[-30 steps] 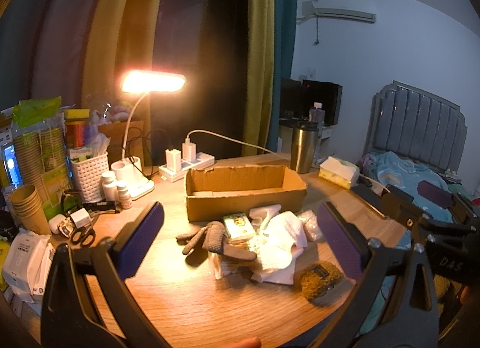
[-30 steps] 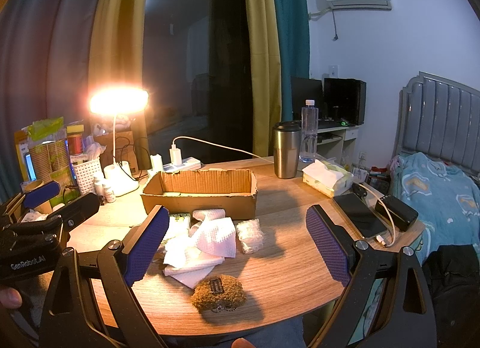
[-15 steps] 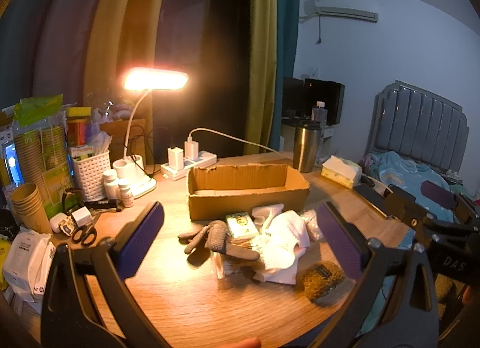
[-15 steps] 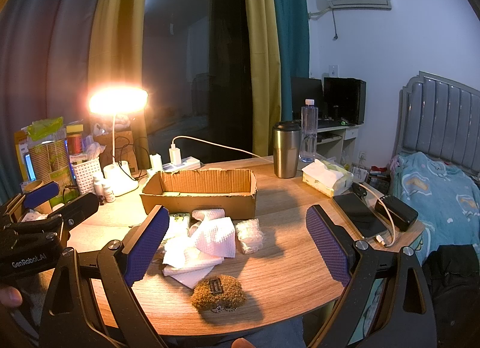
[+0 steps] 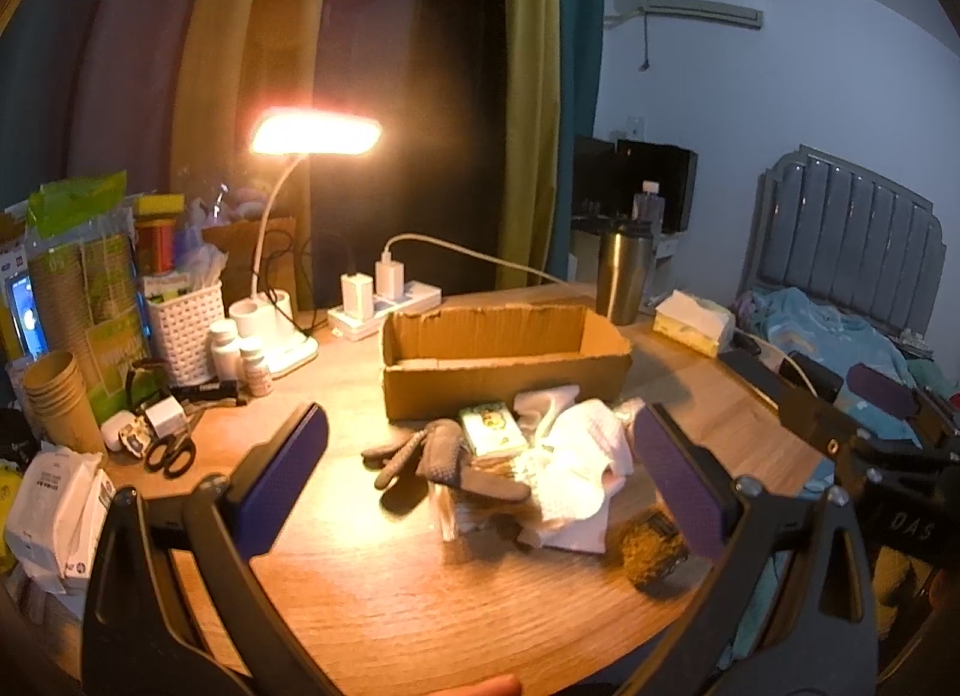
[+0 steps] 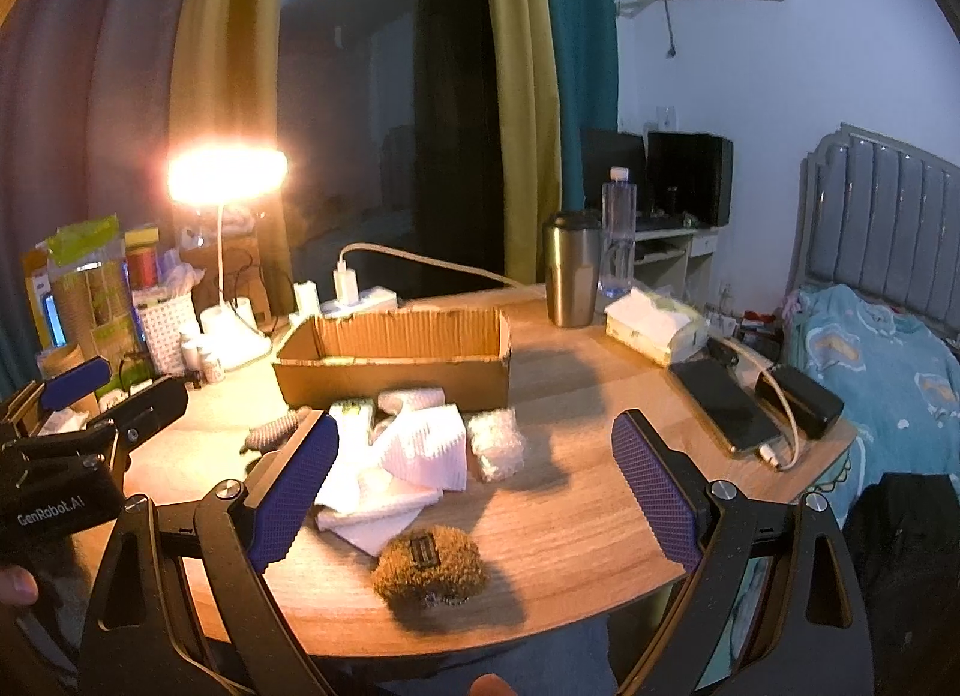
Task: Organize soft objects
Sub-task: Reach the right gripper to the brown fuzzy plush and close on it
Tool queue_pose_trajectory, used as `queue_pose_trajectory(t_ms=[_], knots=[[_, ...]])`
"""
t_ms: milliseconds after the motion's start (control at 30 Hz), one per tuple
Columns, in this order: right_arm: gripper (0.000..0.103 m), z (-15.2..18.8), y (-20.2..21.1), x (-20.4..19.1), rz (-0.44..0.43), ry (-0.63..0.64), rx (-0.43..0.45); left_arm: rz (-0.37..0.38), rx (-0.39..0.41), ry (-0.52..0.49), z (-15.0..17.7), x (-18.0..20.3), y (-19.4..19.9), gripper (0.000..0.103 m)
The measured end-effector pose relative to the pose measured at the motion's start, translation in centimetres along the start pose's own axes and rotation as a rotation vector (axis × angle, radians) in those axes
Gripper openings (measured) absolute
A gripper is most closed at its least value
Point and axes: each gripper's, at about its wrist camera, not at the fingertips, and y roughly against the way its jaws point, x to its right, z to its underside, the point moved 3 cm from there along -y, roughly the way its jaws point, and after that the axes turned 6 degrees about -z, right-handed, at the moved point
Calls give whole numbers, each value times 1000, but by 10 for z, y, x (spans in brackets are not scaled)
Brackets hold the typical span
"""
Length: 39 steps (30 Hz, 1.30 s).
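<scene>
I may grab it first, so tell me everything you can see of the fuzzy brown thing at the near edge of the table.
The fuzzy brown lump is a rounded, shaggy, golden-brown mass that looks like plush or coarse fibre, with a small dark rectangular tag on top. It lies on the round wooden table near the front edge, just in front of the crumpled white cloths; whether it touches them is unclear. No gripper touches it: it sits low between the open right gripper fingers. In the left wrist view it is partly hidden behind a finger.
</scene>
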Motion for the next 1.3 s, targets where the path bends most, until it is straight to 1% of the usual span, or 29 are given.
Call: queue_pose_trajectory(t_ms=[100, 233, 467, 733, 1067, 1133, 1200, 1233, 1267, 1300], knots=[[95, 7, -8, 0, 4, 9, -31, 0, -22, 5, 6, -1, -8, 103], [95, 21, -25, 2, 1, 0, -93, -2, -58, 12, 15, -2, -19, 103], [95, 48, -54, -5, -27, 4, -207, -17, -125, 25, 36, -10, -38, 103], [94, 69, -85, -8, -55, 7, -308, -9, -196, 23, 54, -9, -60, 103], [94, 86, -109, -4, -79, -10, -372, -9, -252, -3, 62, -4, -79, 103], [87, 87, -111, -2, -84, -14, -372, -13, -257, -12, 61, -1, -81, 103], [72, 88, -114, 1, -89, -15, -373, -17, -262, -27, 60, 3, -84, 103], [68, 88, -115, 3, -92, -17, -373, -18, -263, -31, 60, 5, -84, 103], [61, 88, -116, 4, -97, -19, -373, -19, -265, -38, 59, 7, -85, 103], [61, 87, -116, 7, -104, -22, -370, -20, -267, -48, 58, 11, -86, 103]])
